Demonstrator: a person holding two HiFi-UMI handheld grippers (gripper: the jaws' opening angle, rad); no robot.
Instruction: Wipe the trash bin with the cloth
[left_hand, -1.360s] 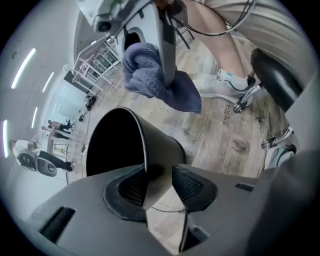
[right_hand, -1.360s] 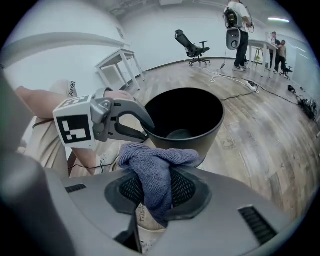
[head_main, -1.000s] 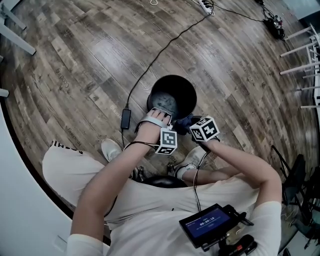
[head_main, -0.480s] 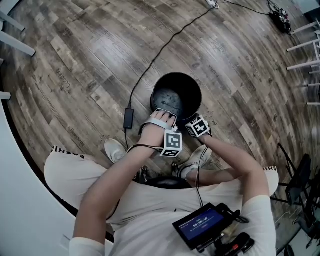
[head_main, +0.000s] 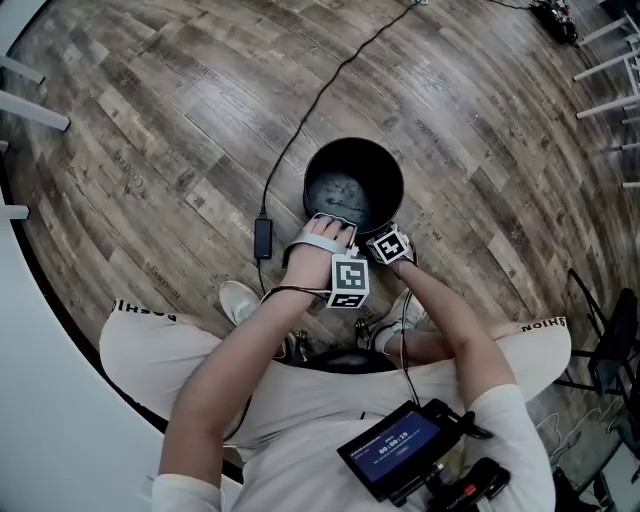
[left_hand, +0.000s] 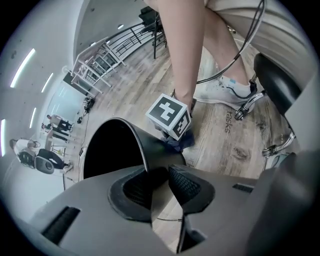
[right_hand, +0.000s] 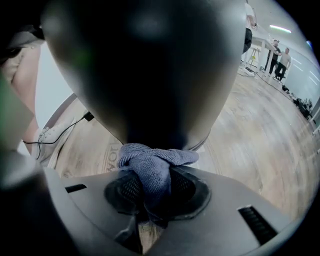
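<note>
Head view, one trash bin, one cloth, left claw, right claw

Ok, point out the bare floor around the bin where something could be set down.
Bare floor lies left of the cable, out to the white curved surface, and right of the trash bin, toward the white legs. Crowded: the bin's near side, where the left gripper clamps the rim, the right gripper holds the cloth, and shoes stand.

Wood-plank floor carries the trash bin and a power adapter.
</note>
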